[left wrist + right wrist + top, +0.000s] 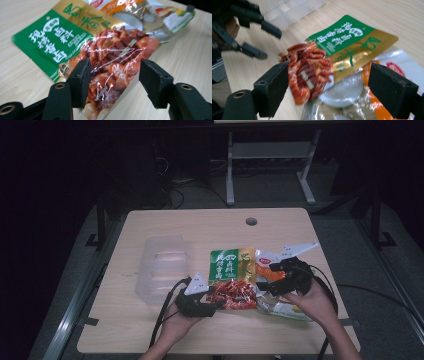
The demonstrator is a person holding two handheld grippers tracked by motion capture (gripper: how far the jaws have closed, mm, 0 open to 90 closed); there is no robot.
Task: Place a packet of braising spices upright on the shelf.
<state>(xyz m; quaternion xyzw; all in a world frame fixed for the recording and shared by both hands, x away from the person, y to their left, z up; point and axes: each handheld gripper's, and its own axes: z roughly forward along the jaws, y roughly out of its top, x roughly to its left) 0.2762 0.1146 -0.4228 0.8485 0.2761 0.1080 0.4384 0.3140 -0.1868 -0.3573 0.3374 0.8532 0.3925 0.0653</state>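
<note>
The flat green, gold and red foil food packet [231,279] lies in the middle of the wooden tabletop [150,320], long axis running away from the person, green end far. The left tongs [113,82] stand half open astride its red corner, not clearly pressing it. The right tongs [328,91] hang wide open above, empty.

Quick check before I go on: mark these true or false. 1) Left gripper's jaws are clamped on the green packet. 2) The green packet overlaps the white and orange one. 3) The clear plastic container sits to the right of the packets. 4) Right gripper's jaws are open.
1) False. The left gripper has its jaws apart, with the near corner of the green packet between them, not pinched.
2) True. It lies over the edge of the white and orange packet.
3) False. The clear plastic container is to their left in the high view.
4) True. The right gripper has its jaws wide apart above the packets.
</note>
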